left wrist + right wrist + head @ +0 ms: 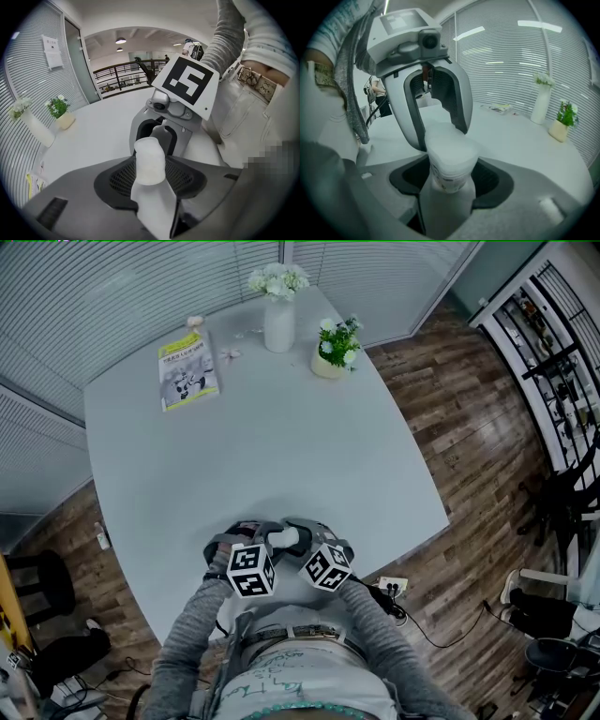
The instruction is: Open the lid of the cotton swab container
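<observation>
Both grippers meet above the near edge of the pale grey tabletop (281, 427) in the head view. The left gripper (261, 534) and the right gripper (304, 534) point toward each other. The small white cylindrical plastic cotton swab container (284, 538) sits between them, held off the surface.

In the left gripper view, the left gripper (150, 180) has its jaws fairly wide, and they seem to press on both sides of the frosted white plastic lid (150, 159). Opposite it, the right gripper (159, 135) faces in.

In the right gripper view, the right gripper (449, 190) is clamped on the cotton swab container (449, 176) low on its labelled body. The left gripper (440, 133) straddles the lid (450, 145) from above. The lid looks cloudy and rounded, a little wider than the body, and it is still seated.

The tub is probably very light, with thin, smooth walls that could slip or flex under a hard squeeze. Holding the body low and the lid by its rim sides looks sensible, followed by a steady pull or twist.
</observation>
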Motion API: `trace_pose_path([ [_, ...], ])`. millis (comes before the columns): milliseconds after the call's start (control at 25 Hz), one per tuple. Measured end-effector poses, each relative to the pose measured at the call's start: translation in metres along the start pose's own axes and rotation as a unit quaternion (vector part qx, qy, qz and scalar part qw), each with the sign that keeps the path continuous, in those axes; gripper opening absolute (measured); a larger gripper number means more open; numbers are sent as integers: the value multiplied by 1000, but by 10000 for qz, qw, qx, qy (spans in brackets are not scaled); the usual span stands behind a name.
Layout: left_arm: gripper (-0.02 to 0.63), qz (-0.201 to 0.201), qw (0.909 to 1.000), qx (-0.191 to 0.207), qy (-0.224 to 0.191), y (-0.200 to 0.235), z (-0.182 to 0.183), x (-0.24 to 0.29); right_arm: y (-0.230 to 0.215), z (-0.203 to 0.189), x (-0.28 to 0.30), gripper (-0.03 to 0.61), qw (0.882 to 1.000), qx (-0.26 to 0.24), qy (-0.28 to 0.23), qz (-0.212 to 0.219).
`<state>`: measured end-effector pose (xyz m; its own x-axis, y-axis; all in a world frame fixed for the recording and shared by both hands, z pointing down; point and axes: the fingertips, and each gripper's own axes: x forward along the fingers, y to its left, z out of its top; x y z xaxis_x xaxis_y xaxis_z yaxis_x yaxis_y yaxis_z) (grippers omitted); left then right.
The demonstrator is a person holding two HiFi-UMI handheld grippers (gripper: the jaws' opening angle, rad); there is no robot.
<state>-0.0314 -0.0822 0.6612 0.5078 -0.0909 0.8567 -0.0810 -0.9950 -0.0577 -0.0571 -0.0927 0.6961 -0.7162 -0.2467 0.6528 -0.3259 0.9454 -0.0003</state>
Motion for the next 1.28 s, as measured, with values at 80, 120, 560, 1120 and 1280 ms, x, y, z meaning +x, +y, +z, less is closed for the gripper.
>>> trace_pose_path([
  [80,184,-52,10000,-30,-22,0,0,0,0,0,0,273,10000,-20,-7,6],
  [120,184,-77,9999,-55,-38,0,0,-1,0,0,0,273,10000,-38,-8,9],
  [560,184,-534,9959,-598,-408,-1,1,-6,5,-3,3,272,9997,-246,52,28],
  [1120,187,-172,9924,-706,-997,18,12,-33,4,-3,1,272,9996,-269,43,34],
  [1280,141,110,9906,-732,-1146,31,12,-40,3,-3,4,272,9996,-281,48,35],
])
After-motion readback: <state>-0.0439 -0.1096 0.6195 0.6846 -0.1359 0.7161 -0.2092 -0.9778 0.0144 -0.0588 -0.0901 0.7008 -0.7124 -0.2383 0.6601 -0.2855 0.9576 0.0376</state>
